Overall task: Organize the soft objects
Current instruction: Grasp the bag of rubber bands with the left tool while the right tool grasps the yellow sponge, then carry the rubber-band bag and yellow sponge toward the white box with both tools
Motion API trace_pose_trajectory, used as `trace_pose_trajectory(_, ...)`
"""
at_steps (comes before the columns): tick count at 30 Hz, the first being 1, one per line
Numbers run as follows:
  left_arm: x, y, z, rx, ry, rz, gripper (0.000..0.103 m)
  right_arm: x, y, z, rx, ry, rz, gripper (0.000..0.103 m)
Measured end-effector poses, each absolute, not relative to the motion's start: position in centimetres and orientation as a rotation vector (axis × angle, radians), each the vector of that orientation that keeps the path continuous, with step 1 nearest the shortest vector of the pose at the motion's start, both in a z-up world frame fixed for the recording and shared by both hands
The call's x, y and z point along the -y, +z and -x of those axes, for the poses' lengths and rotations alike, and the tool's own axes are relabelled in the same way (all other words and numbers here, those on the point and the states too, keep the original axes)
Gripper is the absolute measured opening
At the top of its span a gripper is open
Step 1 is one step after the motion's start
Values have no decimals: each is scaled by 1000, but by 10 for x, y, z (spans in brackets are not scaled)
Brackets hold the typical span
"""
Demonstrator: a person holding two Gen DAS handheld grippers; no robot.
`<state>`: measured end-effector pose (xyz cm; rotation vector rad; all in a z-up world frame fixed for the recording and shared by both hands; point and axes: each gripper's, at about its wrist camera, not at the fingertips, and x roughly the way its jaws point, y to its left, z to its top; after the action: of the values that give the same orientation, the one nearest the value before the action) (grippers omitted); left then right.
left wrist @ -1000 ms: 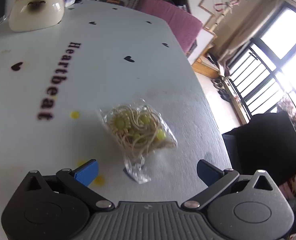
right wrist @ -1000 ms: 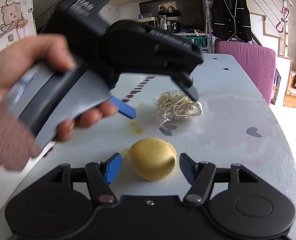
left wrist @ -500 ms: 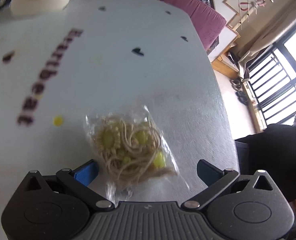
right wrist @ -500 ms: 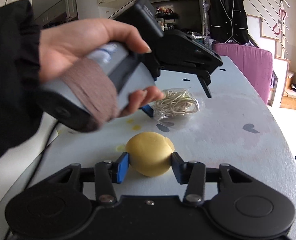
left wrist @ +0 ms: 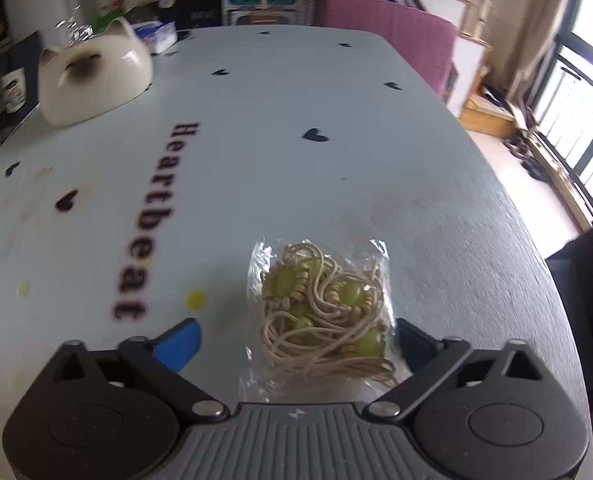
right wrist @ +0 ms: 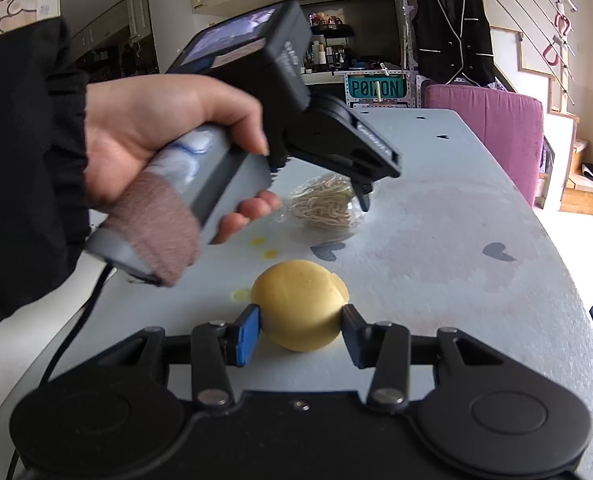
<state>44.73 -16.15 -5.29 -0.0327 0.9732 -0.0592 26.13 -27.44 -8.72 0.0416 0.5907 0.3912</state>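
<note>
The yellow ball (right wrist: 299, 306) is pinched by the right gripper (right wrist: 301, 330), while the crinkly bag (left wrist: 322, 312), just beyond it, could be pushed away by the wide-spread left gripper (left wrist: 296, 342).

A lived-in home, by the look of the room around the pale oval dining table (left wrist: 336, 184), whose cover is printed with black hearts and the word "Heartbeat". A cream ceramic cat-shaped dish (left wrist: 94, 80) sits near its far left corner. Beyond the far edge stand a pink upholstered chair (right wrist: 492, 120), cluttered shelves and a teal "POISON" sign (right wrist: 374, 88). A black waistcoat with white piping (right wrist: 450, 40) hangs on the wall, and shoes lie by the tall barred balcony window (left wrist: 576, 128).
</note>
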Motion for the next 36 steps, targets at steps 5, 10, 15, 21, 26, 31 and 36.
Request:
trace_pose_trajectory(5, 163, -50, -440, -963, -109, 33, 71, 280, -88, -264, -597, 396, -81, 44)
trace_pose_trajectory(10, 163, -47, -431, -950, -142, 27, 64, 287, -89, -266, -604, 395, -127, 42)
trace_pose_trajectory(15, 149, -32, -409, -873, -190, 60, 63, 294, -90, -268, -605, 380, -158, 41)
trace_pose_trajectory(21, 128, -2, -373, -824, -226, 131, 63, 302, -89, -266, -601, 317, -204, 39)
trace_pose_trajectory(26, 113, 24, -337, -787, -251, 161, 63, 311, -76, -256, -568, 251, -227, 38)
trace_pose_trajectory(31, 104, 46, -300, -744, -280, 155, 63, 318, -54, -233, -521, 213, -243, 37)
trace_pose_trajectory(36, 103, 63, -265, -712, -309, 141, 63, 316, -26, -205, -462, 212, -226, 37)
